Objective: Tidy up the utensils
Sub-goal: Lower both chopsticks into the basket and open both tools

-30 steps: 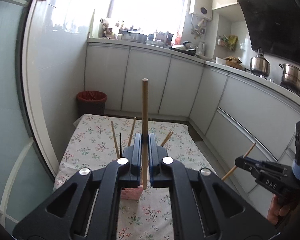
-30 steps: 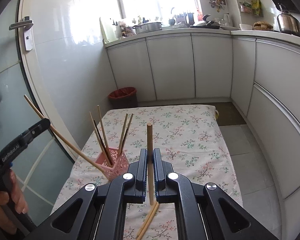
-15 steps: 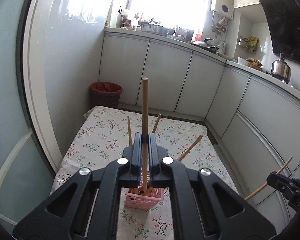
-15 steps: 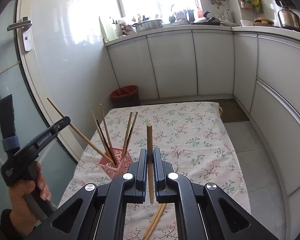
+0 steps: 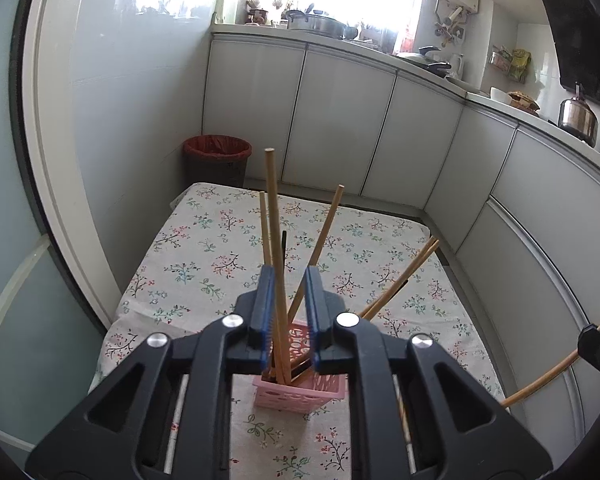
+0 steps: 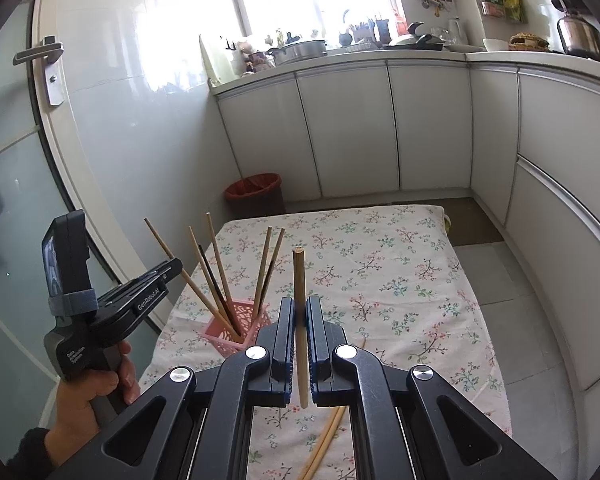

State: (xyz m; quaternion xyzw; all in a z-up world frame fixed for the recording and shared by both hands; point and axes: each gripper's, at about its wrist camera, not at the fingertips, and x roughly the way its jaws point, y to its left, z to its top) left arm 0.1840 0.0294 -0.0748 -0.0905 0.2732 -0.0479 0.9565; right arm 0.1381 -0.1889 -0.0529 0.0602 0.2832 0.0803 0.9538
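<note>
A pink lattice holder point(image 5: 300, 394) stands on the floral tablecloth point(image 5: 220, 248) with several chopsticks in it. My left gripper point(image 5: 290, 280) is open right above it; a wooden chopstick point(image 5: 274, 220) leans between the parted jaws with its lower end in the holder. In the right wrist view the holder point(image 6: 236, 330) is at lower left with the left gripper point(image 6: 156, 280) over it. My right gripper point(image 6: 300, 308) is shut on a wooden chopstick point(image 6: 299, 276), held upright to the right of the holder. Two more chopsticks point(image 6: 326, 440) lie on the cloth below it.
A red-lined bin point(image 5: 217, 158) stands on the floor past the table's far left corner. White cabinets point(image 5: 340, 120) run along the back and right. A glass door with a handle point(image 6: 46, 64) is on the left.
My left gripper came down over the holder and its jaws parted, letting its chopstick drop into the holder. The right gripper stayed shut on its chopstick, nearly still.
</note>
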